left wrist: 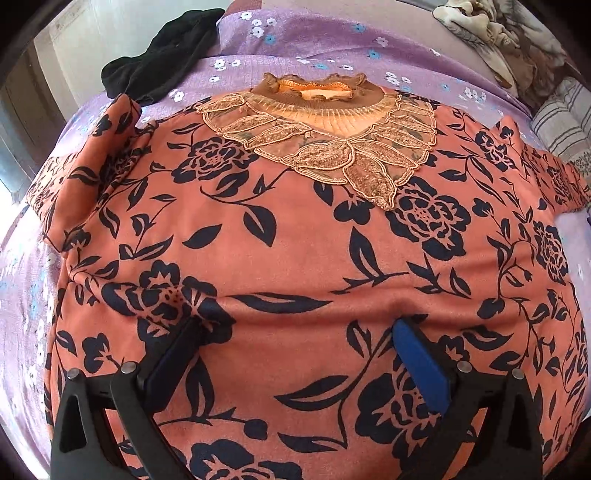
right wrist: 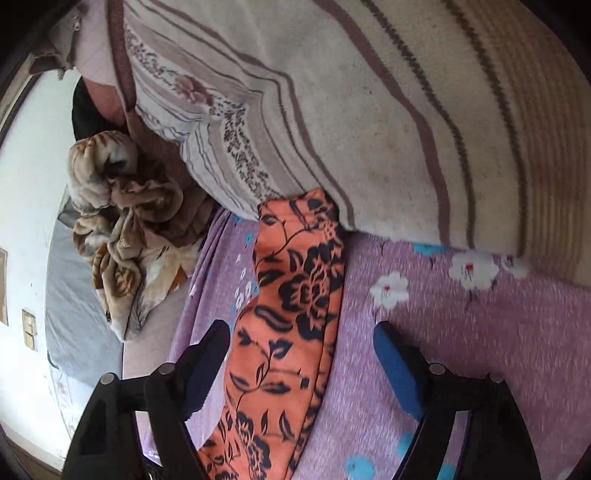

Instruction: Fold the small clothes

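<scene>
An orange top with black flowers (left wrist: 295,236) lies spread flat on the purple flowered bedsheet (left wrist: 314,44), its lace collar (left wrist: 317,147) at the far end. My left gripper (left wrist: 295,328) is open, its fingers resting on the top's lower part. In the right wrist view one sleeve of the top (right wrist: 295,295) runs away from me between the fingers of my right gripper (right wrist: 301,336), which is open. The sleeve's end reaches the striped pillow (right wrist: 369,129).
A black garment (left wrist: 162,62) lies at the far left of the bed. A brown and cream blanket (right wrist: 122,229) is bunched by the pillow; it also shows in the left wrist view (left wrist: 498,33). A wall with switches (right wrist: 29,328) is at left.
</scene>
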